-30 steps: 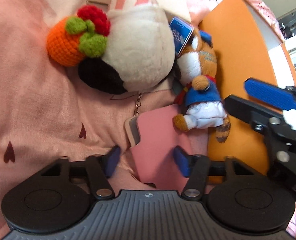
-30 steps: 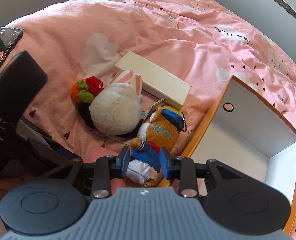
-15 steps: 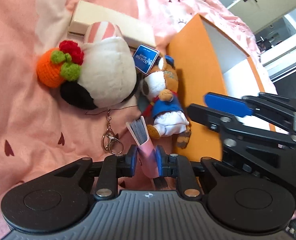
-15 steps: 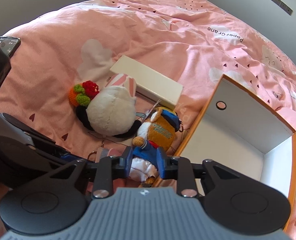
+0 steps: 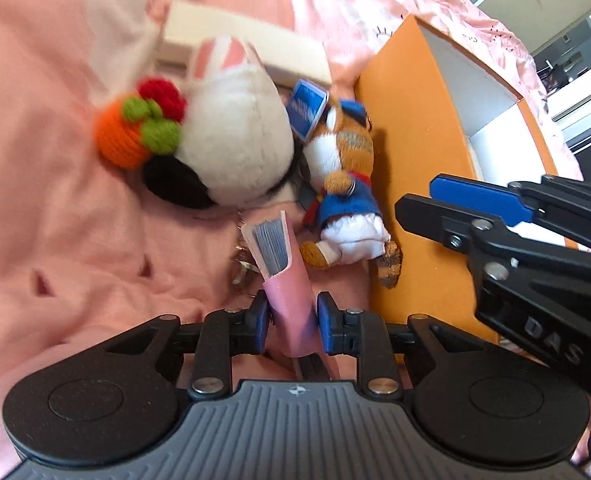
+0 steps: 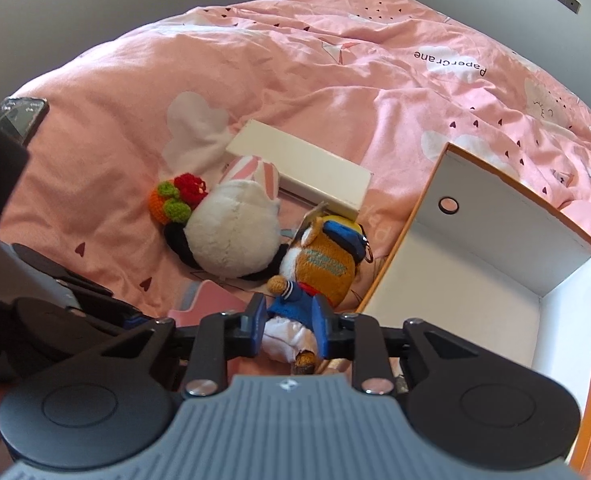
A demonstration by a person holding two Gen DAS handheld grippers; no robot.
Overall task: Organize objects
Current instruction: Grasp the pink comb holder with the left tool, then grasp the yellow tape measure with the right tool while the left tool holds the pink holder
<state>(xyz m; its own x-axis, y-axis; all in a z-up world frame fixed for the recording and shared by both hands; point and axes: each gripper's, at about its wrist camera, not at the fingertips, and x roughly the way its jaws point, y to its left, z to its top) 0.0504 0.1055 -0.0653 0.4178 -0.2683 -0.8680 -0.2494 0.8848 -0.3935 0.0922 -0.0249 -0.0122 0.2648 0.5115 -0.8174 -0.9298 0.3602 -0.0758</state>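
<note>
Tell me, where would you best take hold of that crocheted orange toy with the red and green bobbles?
Probably across the round orange body of the crocheted toy, coming down from above on the side away from the white rabbit plush. Its bobble end lies against the plush, so that side is crowded; the orange end sits free on the pink duvet, and the ball shape suits two fingers.

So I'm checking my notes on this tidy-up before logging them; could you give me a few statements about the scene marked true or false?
1. The orange box is empty. True.
2. The left gripper has a pink booklet between its fingers. True; its jaws are opening slightly.
3. The right gripper is closing around the crocheted orange toy. False; its fingers straddle the legs of the blue-jacketed plush.
4. The white bunny plush lies inside the box. False; it lies on the pink bedspread.
5. A flat white box lies behind the bunny. True.
</note>
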